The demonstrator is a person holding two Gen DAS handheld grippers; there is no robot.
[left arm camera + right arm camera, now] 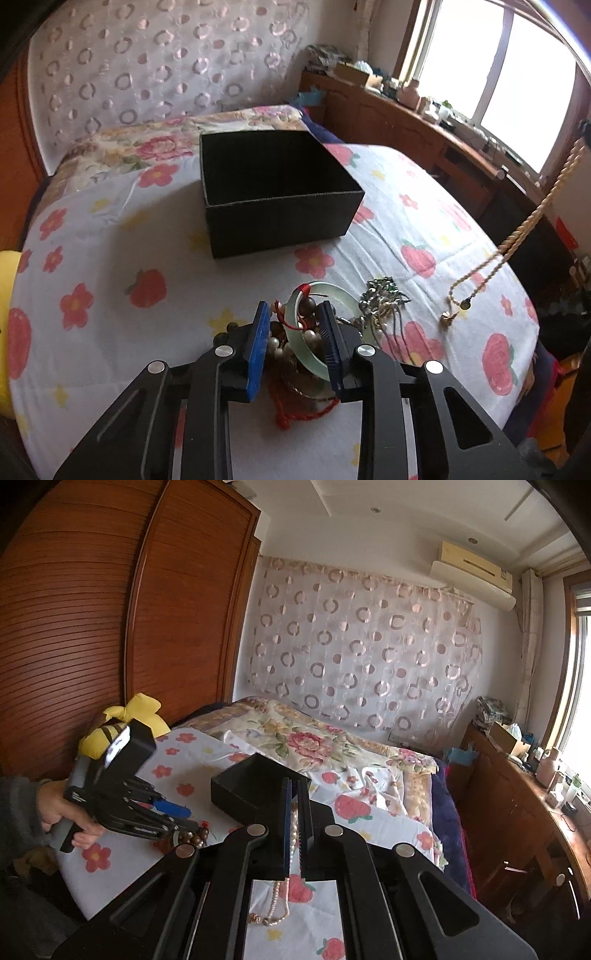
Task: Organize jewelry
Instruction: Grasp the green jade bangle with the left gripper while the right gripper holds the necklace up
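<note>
The left tool (293,314) has its blue-padded fingers apart, set down astride a heap of jewelry on the bed, with a pale green jade bangle (317,328) tied with red cord standing between the pads; whether either pad touches it I cannot tell, so I judge this a grasp about to be made, not one made. Under and around the bangle lie dark brown wooden beads (306,306), small white pearls (275,345) and a red tasselled cord (295,410), and just beside them to the right sits a tangle of silver-and-green chain jewelry (382,299). The right tool (294,794) has its pads drawn together on a long strand of small cream beads (293,827), which hangs from it down to the flowered white bedsheet (295,923), where its gold-coloured end (258,919) rests; in the left wrist view the same strand drops from the upper right to the sheet. Beyond the heap, well apart from it, stands an open black rectangular fabric box (273,188), and what shows of its inside is dark and seems to hold nothing. By this reckoning the sorting is barely begun: one strand is lifted but not yet over the box, one bangle is about to be gripped, and the rest of the heap remains to be moved.
</note>
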